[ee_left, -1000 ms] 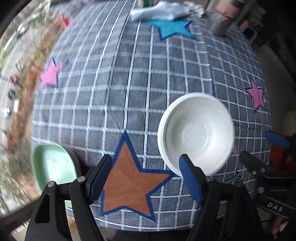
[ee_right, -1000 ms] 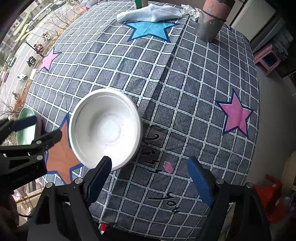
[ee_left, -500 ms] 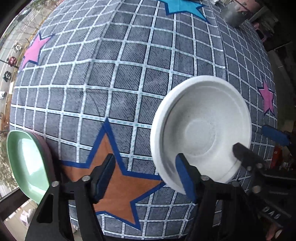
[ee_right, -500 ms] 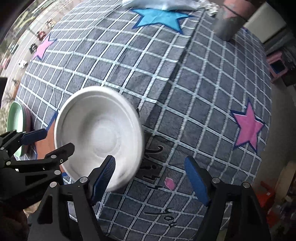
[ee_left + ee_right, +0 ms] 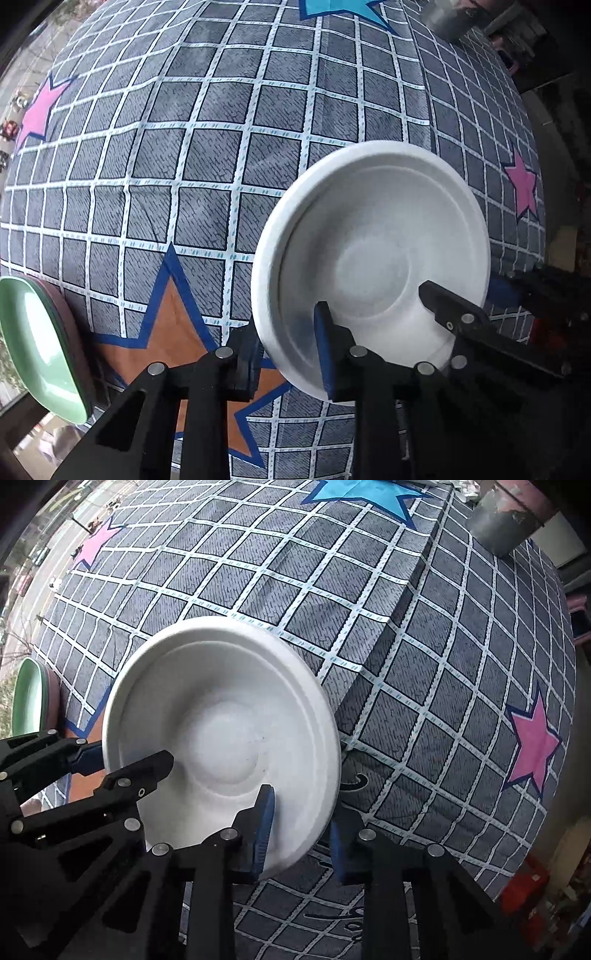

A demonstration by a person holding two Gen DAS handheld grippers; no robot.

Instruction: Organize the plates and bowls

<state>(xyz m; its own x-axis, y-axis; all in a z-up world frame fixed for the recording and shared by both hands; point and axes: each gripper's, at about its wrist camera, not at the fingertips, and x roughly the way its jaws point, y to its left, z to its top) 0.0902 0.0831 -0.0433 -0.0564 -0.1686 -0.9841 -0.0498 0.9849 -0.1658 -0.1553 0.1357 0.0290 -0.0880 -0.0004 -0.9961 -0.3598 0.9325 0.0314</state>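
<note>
**Two hand-held grippers closing on one white bowl**

Left wrist view: The white bowl sits mouth-up on the checked cloth of the desk, just right of an orange star. It is round, so no long axis can be told; its opening faces up at the camera. The left hand-held gripper straddles the bowl's near-left rim, one blue pad inside and the other outside. Its jaws are closing; whether the pads already press the rim is hard to make out. The bowl's lower right edge is hidden behind the right hand-held gripper, of which one finger reaches into the bowl. A green plate on a darker one is cut off at the left border.

Right wrist view: The same bowl lies left of centre. The right hand-held gripper straddles its near-right rim, jaws closing, with a gap showing on the outer side. The left hand-held gripper covers the bowl's lower left. The green plate is partly visible at the left; a grey container is cropped at the top.
</note>
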